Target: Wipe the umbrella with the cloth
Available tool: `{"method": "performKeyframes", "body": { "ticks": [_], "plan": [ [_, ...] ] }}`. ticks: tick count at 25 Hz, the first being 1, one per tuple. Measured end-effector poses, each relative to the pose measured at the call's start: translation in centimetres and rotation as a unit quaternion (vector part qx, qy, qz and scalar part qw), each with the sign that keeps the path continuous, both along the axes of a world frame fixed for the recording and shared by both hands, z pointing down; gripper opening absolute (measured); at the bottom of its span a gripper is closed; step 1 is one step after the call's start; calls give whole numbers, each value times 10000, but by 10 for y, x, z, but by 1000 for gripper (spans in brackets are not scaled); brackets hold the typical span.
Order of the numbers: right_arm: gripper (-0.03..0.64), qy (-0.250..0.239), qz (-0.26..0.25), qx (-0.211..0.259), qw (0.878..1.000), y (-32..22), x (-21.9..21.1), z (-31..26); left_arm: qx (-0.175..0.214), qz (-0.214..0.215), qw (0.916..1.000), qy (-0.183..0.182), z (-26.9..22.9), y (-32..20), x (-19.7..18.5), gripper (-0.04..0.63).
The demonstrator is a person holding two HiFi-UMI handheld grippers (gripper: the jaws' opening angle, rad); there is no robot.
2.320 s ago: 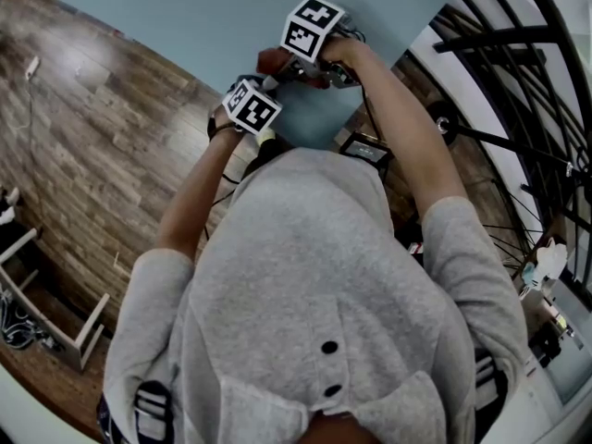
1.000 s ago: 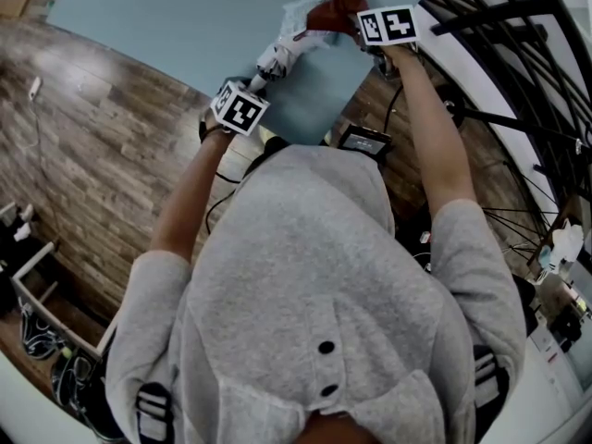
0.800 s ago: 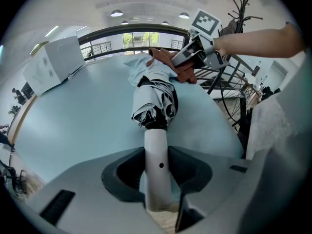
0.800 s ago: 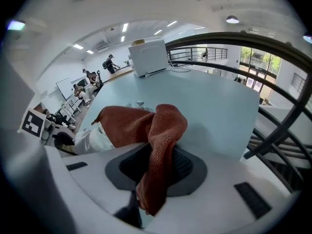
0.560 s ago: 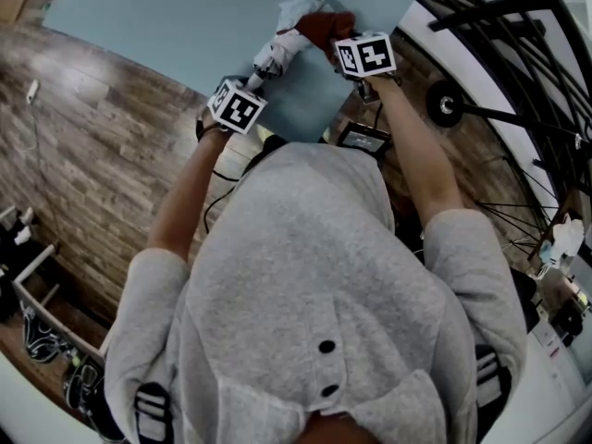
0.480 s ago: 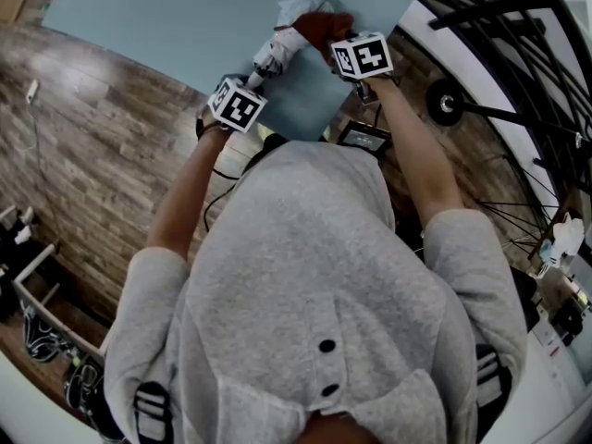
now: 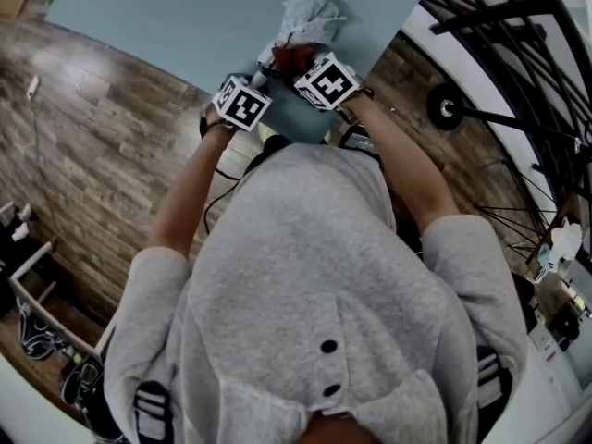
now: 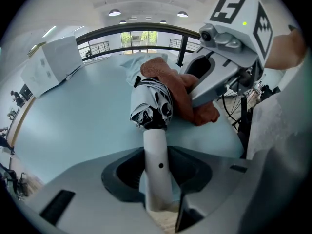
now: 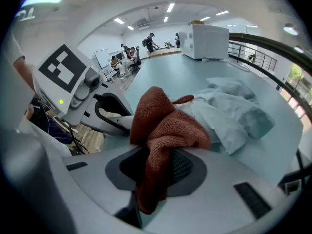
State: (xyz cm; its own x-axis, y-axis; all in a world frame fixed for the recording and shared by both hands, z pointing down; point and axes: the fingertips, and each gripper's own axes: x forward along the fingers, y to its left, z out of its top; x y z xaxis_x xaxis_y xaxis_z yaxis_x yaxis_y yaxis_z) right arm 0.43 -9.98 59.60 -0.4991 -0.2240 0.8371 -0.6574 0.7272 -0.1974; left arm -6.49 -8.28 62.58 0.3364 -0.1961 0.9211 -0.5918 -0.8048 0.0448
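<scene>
A folded black-and-white umbrella (image 8: 152, 104) with a white handle (image 8: 157, 160) lies out over the pale blue table (image 7: 166, 26). My left gripper (image 8: 156, 177) is shut on that handle, near the table's front edge. My right gripper (image 9: 163, 167) is shut on a red-brown cloth (image 9: 163, 130), which rests against the folded canopy close to the handle. In the head view the cloth (image 7: 294, 58) shows between the left gripper (image 7: 262, 74) and the right gripper (image 7: 301, 66), whose marker cubes are side by side. From the left gripper view the right gripper (image 8: 219, 77) comes in from the right.
Crumpled pale blue fabric (image 7: 310, 12) lies on the table beyond the umbrella's far end. A white box (image 9: 204, 40) stands further back. Bicycle wheels (image 7: 499, 109) and a dark railing are at the right, off the table edge. A wooden floor (image 7: 92, 155) is at the left.
My right gripper has slid the cloth from the umbrella's far end back toward the handle, ending next to the left gripper. The left gripper has stayed in place.
</scene>
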Motion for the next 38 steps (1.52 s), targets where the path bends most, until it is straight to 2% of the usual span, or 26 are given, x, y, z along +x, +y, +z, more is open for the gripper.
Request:
{"method": "performKeyframes", "body": {
  "ticks": [5,8,10,16,20,23,26,29,31,34,38],
  "plan": [
    [100,-405,-210,-173,9988,3,-14,-20,105,19,9999,-24,0,-1,0,153],
    [100,-907,3,-129,9958,-14,-31,-45,115,27,9999,-37,-1,-1,0,153],
    [100,-987,217,-113,9948,-31,-37,-53,101,21,9999,-38,0,0,1,153],
    [100,-107,530,281,9981,-82,-20,-49,47,-25,10000,21,1,3,3,153],
    [101,135,979,400,9943,-112,7,-55,99,-66,9999,-19,0,2,2,153],
    [100,632,1335,811,9857,-135,41,-60,85,-73,9999,18,-1,2,4,153],
    [100,1221,1587,1285,9713,-156,82,-64,126,-102,9999,-13,-2,2,0,153],
    [100,1623,1777,1370,9609,-163,126,-61,146,-137,9998,-36,-1,-2,-5,153],
    [100,1670,2070,1362,9543,-158,155,-66,120,-169,9998,21,0,-3,-7,153],
    [100,1353,2323,1470,9519,-138,179,-82,177,-251,9994,134,-2,3,-12,155],
    [100,889,2270,2085,9472,-112,193,-119,458,-697,9939,722,-26,1,-15,173]
  ]
}}
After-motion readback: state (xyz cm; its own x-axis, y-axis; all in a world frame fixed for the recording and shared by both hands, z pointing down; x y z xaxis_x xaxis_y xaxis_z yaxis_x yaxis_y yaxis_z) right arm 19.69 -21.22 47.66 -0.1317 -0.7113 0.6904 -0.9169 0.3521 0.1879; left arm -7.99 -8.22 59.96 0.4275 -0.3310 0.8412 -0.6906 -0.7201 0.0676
